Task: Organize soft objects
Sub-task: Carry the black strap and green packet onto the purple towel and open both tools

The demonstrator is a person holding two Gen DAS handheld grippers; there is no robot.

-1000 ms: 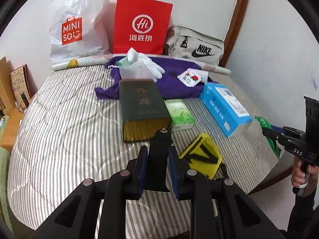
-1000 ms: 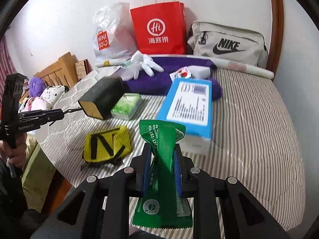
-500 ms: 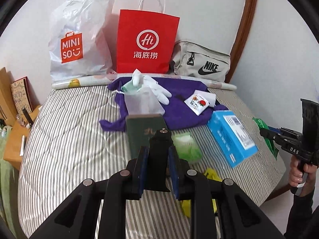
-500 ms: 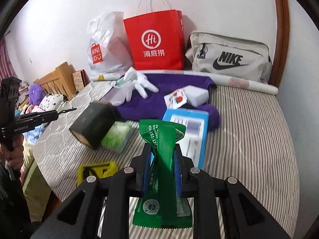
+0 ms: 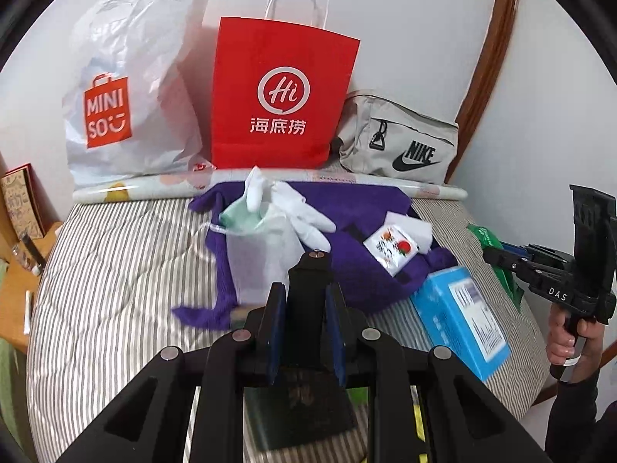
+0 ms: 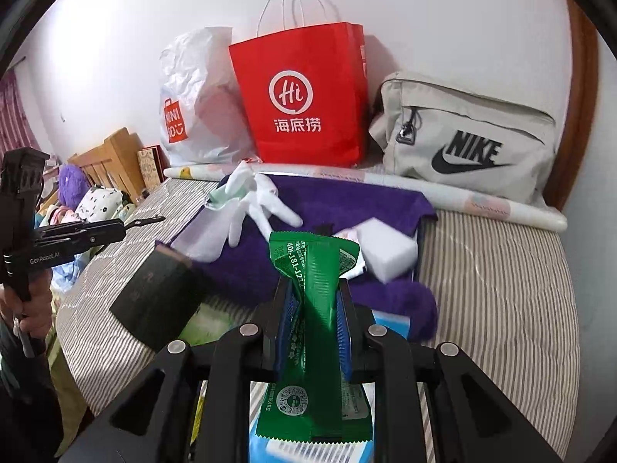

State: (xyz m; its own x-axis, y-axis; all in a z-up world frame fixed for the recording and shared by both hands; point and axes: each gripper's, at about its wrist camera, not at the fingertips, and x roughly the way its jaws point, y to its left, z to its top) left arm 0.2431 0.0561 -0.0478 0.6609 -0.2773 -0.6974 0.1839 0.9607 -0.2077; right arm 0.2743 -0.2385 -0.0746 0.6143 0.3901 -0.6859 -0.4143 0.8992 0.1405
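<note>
Jaws pinch green packet [image 6: 314, 301]; NIKE bag [image 6: 468, 137].

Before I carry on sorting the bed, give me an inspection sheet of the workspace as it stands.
Surface: striped bed cover, crowded.
Job's things: purple cloth spread out, with white gloves and a white sponge block on it; green packet held.
Clutter: dark box, blue box, red paper bag, white plastic bag, grey Nike bag, paper roll.
Grippers: left gripper shut on a slim black object; right gripper shut on the green packet.
Cables: nothing seen.
Surroundings: white wall, wooden furniture.
</note>
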